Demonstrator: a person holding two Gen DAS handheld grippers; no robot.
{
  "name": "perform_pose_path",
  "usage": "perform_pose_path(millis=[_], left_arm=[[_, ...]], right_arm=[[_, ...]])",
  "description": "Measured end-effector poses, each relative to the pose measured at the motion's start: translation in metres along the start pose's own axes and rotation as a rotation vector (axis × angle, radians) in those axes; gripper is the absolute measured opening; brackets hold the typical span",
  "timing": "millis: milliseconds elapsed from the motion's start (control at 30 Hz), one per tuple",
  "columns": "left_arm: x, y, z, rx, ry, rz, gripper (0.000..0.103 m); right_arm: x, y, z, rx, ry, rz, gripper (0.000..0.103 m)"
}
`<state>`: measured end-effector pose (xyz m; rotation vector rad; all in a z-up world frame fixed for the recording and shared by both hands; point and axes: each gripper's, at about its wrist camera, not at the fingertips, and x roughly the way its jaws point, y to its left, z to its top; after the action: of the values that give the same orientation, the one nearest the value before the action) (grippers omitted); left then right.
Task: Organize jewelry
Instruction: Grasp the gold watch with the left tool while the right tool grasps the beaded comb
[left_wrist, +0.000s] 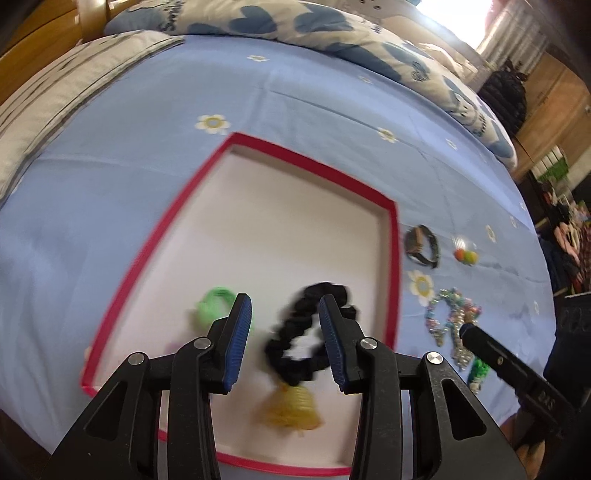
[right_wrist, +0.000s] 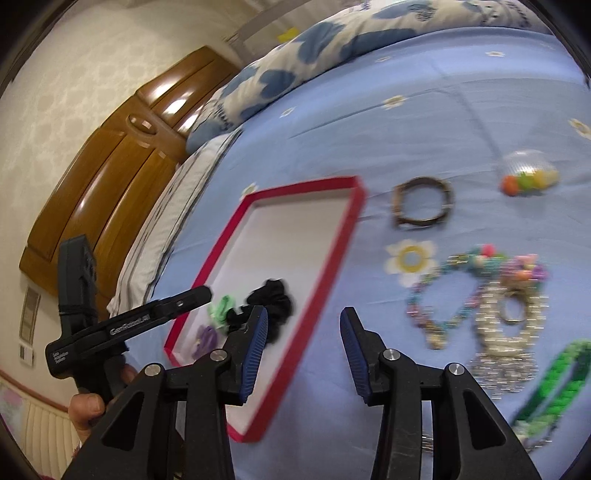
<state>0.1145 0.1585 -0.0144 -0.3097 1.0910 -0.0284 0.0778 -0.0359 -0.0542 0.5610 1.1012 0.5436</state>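
Jewelry is partly sorted: below the left gripper (left_wrist: 285, 338), jaws parted and empty, a black scrunchie (left_wrist: 306, 332), green band (left_wrist: 214, 304) and yellow piece (left_wrist: 290, 410) lie in the red-rimmed tray (left_wrist: 394, 266); the right gripper (right_wrist: 303, 352), likewise parted and empty, hangs over bare bed sheet (right_wrist: 369, 110); beyond it a watch (right_wrist: 423, 203), beaded necklaces (right_wrist: 480, 295) and green strap (right_wrist: 554, 376) remain outside.

Trays: one red-rimmed tray (left_wrist: 393, 258), under the left claw.
Scrunchies: one black (left_wrist: 295, 332), between the left claw's fingers.
Green bands in the tray: one (left_wrist: 214, 304), left of that claw.
Yellow pieces: one (left_wrist: 290, 410), below it.
Purple pieces: one (right_wrist: 207, 339).
Watches: one (right_wrist: 421, 203).
Bead necklaces: at least two (right_wrist: 476, 295), tangled; cannot tell exactly.
Green straps: one (right_wrist: 554, 376).
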Motion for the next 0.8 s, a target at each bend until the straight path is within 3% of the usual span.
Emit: perform_pose_path(millis=[433, 800], left_arm=[[0.021, -0.094, 0.011, 0.171, 0.028, -0.049, 0.036], [0.061, -0.147, 0.022, 0.256, 0.089, -0.056, 0.036]], right_arm=[[-0.053, -0.075, 0.019, 0.13, -0.124, -0.11, 0.044], [-0.05, -0.123, 0.039, 0.175, -0.134, -0.174, 0.044]])
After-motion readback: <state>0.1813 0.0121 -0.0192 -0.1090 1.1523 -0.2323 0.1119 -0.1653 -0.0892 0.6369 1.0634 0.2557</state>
